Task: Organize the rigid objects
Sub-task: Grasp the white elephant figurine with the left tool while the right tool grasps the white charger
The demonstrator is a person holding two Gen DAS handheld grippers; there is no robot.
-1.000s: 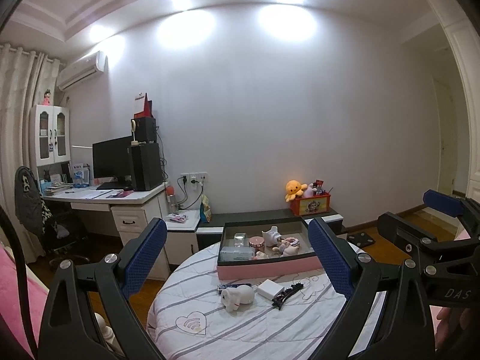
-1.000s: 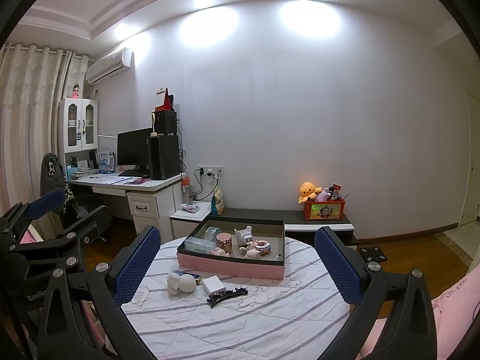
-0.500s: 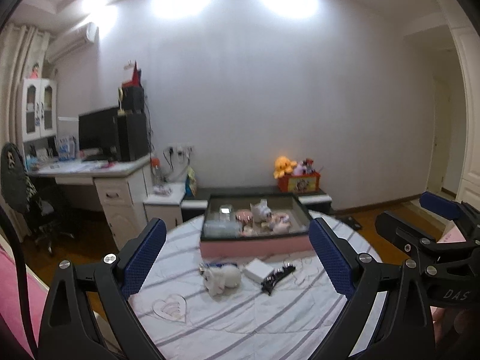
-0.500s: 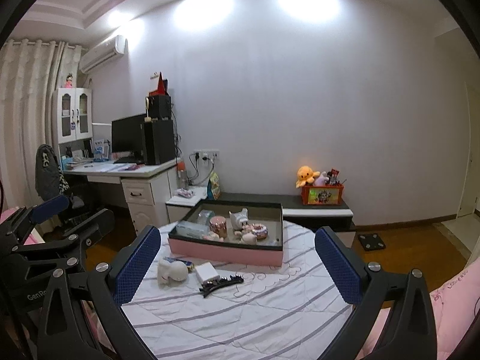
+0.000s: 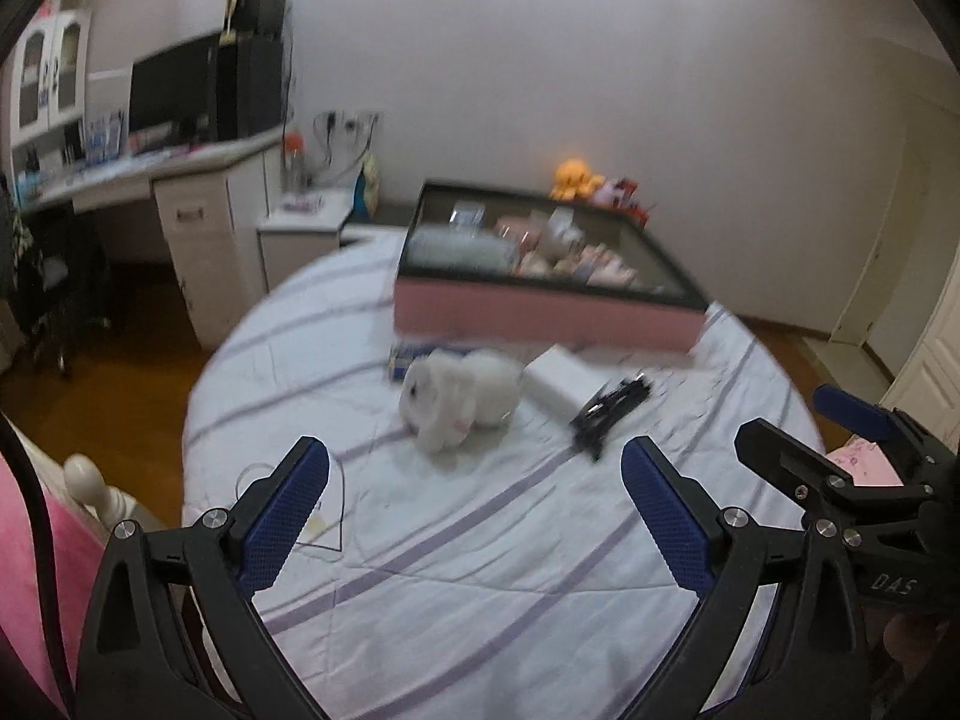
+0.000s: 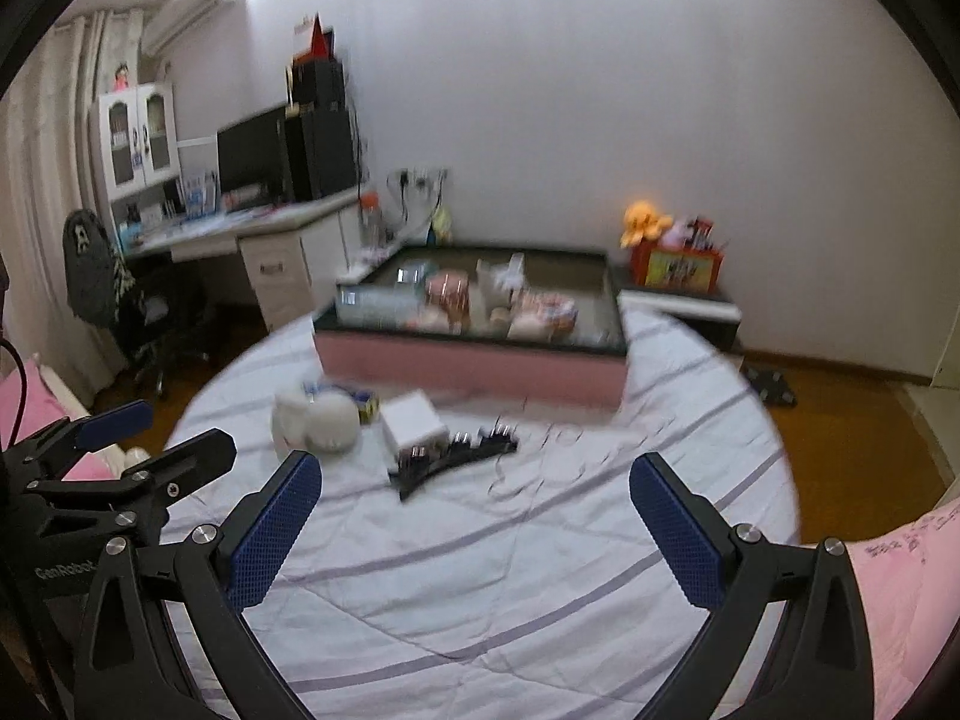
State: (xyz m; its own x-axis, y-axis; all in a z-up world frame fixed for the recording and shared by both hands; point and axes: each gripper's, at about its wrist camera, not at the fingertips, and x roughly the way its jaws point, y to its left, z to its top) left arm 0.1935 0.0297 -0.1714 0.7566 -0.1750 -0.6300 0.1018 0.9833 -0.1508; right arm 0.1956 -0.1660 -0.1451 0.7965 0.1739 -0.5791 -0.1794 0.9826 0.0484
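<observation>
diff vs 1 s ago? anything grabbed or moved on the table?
Both cameras have tipped down and closed in on the table: the white toy, white box and black hair clip loom larger. Left gripper and right gripper remain open and empty. The loose items and pink tray have not moved.

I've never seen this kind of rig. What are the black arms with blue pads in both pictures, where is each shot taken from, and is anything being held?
No robot here: a person holds a two-finger claw in each hand, with a fisheye camera on each looking along its fingers. One picture is from the left claw, the other from the right claw; each also glimpses its partner at the edge. Both are open and hold nothing. On the striped round table lie a white plush toy, a white box, a black hair clip and a small blue item behind the toy. Beyond them sits a pink tray with small, blurred items inside.
</observation>
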